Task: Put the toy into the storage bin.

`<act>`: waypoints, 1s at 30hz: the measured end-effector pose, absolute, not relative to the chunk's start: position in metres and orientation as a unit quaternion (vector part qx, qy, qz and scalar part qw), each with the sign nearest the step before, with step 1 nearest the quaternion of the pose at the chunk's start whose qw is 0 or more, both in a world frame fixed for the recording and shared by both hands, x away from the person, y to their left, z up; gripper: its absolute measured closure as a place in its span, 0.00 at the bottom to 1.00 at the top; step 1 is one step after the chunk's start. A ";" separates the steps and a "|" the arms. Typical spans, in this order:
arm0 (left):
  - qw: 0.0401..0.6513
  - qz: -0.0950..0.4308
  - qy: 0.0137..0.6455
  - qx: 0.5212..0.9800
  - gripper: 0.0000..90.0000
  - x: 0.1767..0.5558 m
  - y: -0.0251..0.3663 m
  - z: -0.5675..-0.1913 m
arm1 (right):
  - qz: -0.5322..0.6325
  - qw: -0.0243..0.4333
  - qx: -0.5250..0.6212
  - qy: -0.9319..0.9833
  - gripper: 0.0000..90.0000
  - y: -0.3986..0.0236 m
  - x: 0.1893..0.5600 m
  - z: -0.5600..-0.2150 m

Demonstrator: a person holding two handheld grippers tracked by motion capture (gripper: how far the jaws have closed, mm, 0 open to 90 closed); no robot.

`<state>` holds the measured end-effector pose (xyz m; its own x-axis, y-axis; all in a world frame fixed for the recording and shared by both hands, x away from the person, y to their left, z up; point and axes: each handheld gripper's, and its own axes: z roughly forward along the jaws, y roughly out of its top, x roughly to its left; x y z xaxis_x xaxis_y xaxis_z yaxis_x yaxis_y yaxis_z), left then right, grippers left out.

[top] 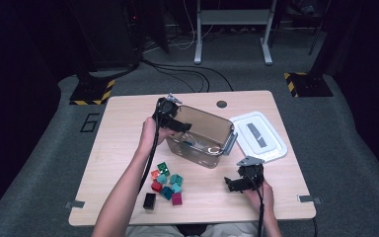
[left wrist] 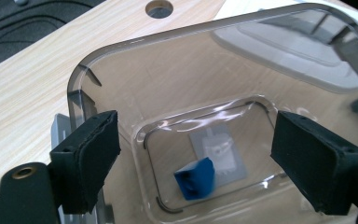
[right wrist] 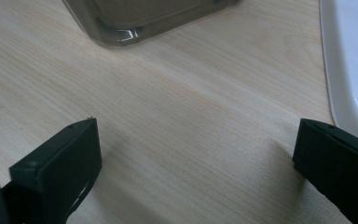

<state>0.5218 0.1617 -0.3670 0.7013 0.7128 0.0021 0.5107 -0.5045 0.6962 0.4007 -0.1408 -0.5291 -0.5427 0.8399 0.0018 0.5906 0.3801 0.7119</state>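
Above the clear container (left wrist: 88, 70), the left gripper (left wrist: 196, 154) hangs with jaws spread, a blue block (left wrist: 196, 178) resting on the container floor below.

A small blue plastic cube (left wrist: 195, 178) lies tilted on the floor of a clear, smoky-tinted plastic bin (left wrist: 81, 74), near one corner. The bin (top: 212, 126) stands upright and lidless at mid-table, its rectangular mouth open.

Blue block (left wrist: 195, 178) in clear smoky bin (left wrist: 121, 51); pale woodgrain bench (top: 128, 123); white lid (top: 271, 145); green, teal, red, black blocks (top: 165, 185).
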 end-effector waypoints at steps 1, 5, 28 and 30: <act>0.349 0.148 0.358 0.854 0.16 0.519 0.164 -0.366 | 0.339 0.184 0.441 0.810 0.00 -0.141 0.401 -0.529; 0.358 0.156 0.356 0.849 0.13 0.505 0.175 -0.362 | 0.339 0.184 0.441 0.810 0.00 -0.141 0.401 -0.529; 0.359 0.181 0.395 0.826 0.11 0.445 0.251 -0.397 | 0.339 0.184 0.441 0.810 0.00 -0.141 0.401 -0.529; 0.354 0.180 0.396 0.828 0.12 0.443 0.255 -0.403 | 0.339 0.184 0.441 0.810 0.00 -0.141 0.401 -0.529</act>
